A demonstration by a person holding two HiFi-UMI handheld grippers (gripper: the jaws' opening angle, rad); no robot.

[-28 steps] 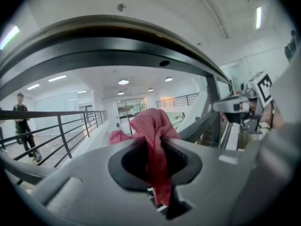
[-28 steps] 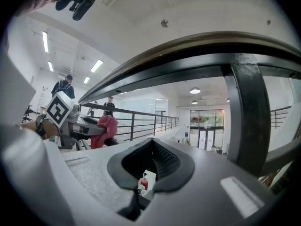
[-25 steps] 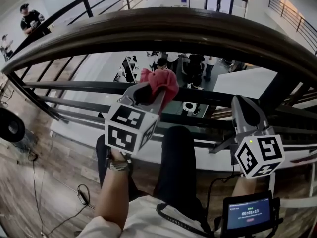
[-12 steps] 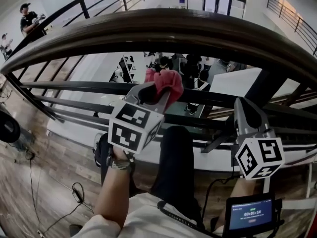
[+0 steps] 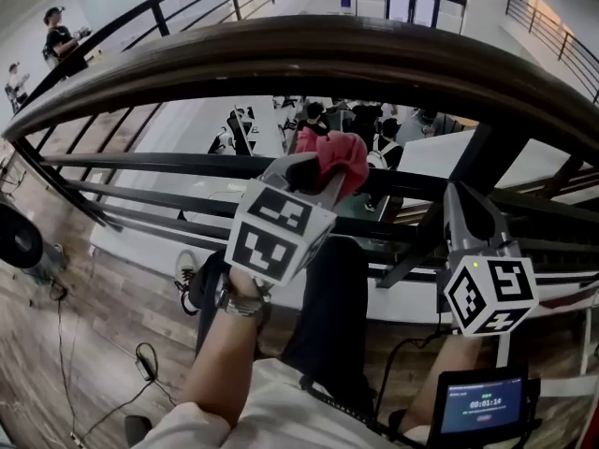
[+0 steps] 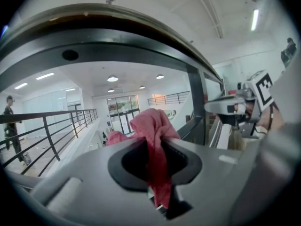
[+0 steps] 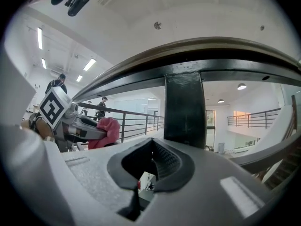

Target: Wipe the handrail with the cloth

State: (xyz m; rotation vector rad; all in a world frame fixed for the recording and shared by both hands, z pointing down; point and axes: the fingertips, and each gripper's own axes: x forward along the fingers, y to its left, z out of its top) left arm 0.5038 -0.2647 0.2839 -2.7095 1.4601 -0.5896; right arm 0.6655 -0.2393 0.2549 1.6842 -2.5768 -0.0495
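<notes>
A dark wooden handrail (image 5: 328, 54) curves across the top of the head view. Below it and nearer to me, my left gripper (image 5: 323, 174) is shut on a crumpled pink cloth (image 5: 339, 155), which bulges out past the jaw tips. In the left gripper view the cloth (image 6: 153, 128) hangs pinched between the jaws of the gripper (image 6: 155, 147), under the handrail (image 6: 94, 36) and apart from it. My right gripper (image 5: 459, 204) is lower right, shut and empty. In its own view the gripper (image 7: 151, 147) faces a black post (image 7: 183, 107) beneath the handrail (image 7: 211, 51).
Black horizontal railing bars (image 5: 140, 164) and a slanted post (image 5: 479, 171) stand behind the grippers. Several people are on the floor below (image 5: 365, 120). A small screen device (image 5: 482, 403) sits at my right side. Cables (image 5: 140, 363) lie on the wood floor.
My left gripper has shifted to the right with the cloth, staying just under the handrail. The right gripper has hardly moved.
</notes>
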